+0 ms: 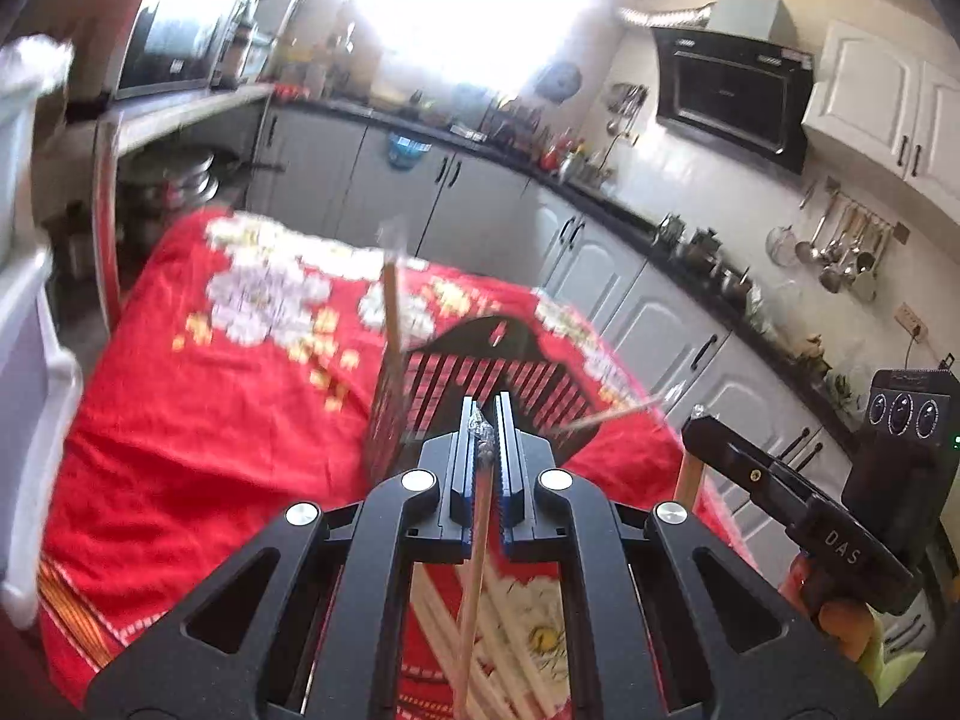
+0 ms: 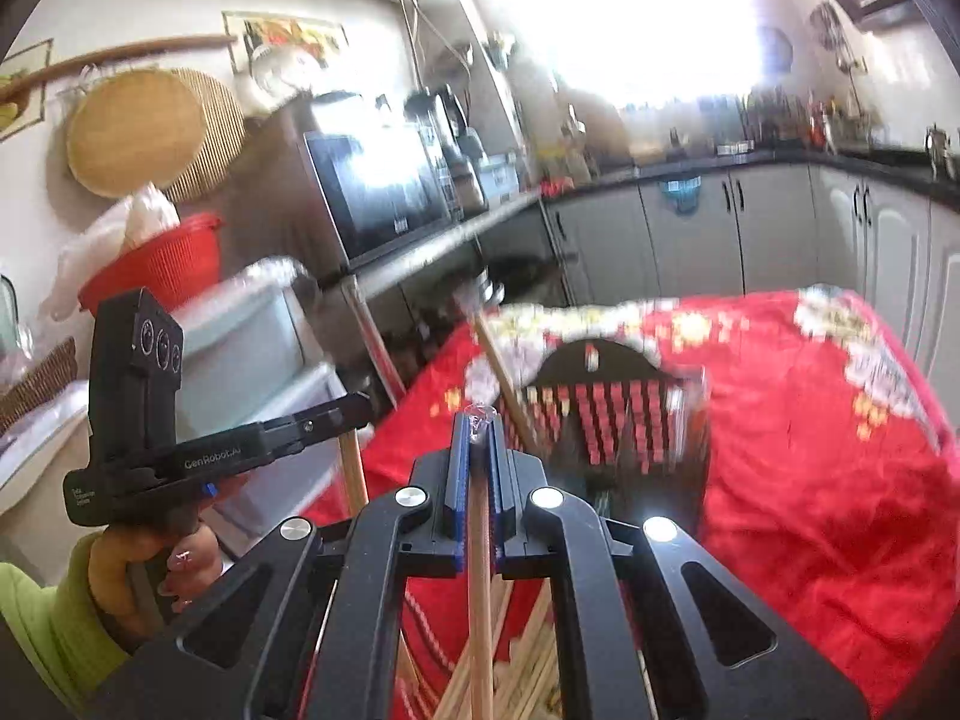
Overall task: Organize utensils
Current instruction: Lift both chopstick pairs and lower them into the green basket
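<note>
Both grippers' fingers (image 1: 487,420) (image 2: 478,420) clamp chopsticks (image 1: 474,588) (image 2: 480,570) above red tablecloth (image 1: 180,420), kitchen cabinets (image 1: 600,264) behind.

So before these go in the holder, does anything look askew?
Yes. In the black slatted holder one chopstick stands upright while another leans far out over its side. More lie loose in a heap on the red cloth.

One pale wooden chopstick (image 1: 477,546) with a foil-wrapped tip stands steeply between the closed left tongs (image 1: 486,420); a second, like it (image 2: 478,564), is clamped the same way in the right tongs (image 2: 478,420); more chopsticks (image 2: 522,660) lie loosely piled on the red flowered cloth (image 1: 180,420) below; a black slotted holder (image 1: 480,372) stands just beyond, two sticks (image 1: 391,324) leaning in it.
</note>
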### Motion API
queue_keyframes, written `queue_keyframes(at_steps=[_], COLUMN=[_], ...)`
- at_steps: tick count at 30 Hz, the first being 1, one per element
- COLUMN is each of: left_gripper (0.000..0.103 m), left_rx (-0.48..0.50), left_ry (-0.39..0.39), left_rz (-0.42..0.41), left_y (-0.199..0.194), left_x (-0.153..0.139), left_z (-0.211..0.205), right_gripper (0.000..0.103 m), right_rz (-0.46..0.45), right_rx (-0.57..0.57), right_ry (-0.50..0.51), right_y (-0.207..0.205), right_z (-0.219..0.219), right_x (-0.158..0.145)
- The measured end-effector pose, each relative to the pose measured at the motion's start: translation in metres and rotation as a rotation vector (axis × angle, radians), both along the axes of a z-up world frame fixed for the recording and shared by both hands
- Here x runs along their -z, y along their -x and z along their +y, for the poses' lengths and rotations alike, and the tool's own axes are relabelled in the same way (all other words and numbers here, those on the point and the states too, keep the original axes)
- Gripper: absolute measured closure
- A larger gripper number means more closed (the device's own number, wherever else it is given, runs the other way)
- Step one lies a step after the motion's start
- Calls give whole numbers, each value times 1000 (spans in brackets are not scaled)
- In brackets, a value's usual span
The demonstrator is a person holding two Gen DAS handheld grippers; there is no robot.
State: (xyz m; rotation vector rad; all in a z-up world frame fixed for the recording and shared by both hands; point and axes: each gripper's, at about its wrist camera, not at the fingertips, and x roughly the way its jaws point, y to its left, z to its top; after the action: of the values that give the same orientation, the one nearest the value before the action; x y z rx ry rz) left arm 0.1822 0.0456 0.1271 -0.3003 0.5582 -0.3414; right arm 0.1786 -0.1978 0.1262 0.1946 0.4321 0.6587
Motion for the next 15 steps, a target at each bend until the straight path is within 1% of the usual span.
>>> queue_keyframes(at_steps=[5, 12, 15], left_gripper=[100, 100, 100], left_rx=[7, -6, -21], left_ry=[-1, -9, -27], left_rz=[-77, -160, -201], left_y=[-6, -20, -28], left_x=[-32, -65, -77], left_z=[-6, -17, -23], right_gripper=[97, 97, 97], right_rz=[-94, -215, -265], right_rx=[31, 83, 111], right_ry=[-24, -37, -46], right_y=[-2, -13, -19], right_z=[-9, -18, -19], right_x=[-28, -60, -72])
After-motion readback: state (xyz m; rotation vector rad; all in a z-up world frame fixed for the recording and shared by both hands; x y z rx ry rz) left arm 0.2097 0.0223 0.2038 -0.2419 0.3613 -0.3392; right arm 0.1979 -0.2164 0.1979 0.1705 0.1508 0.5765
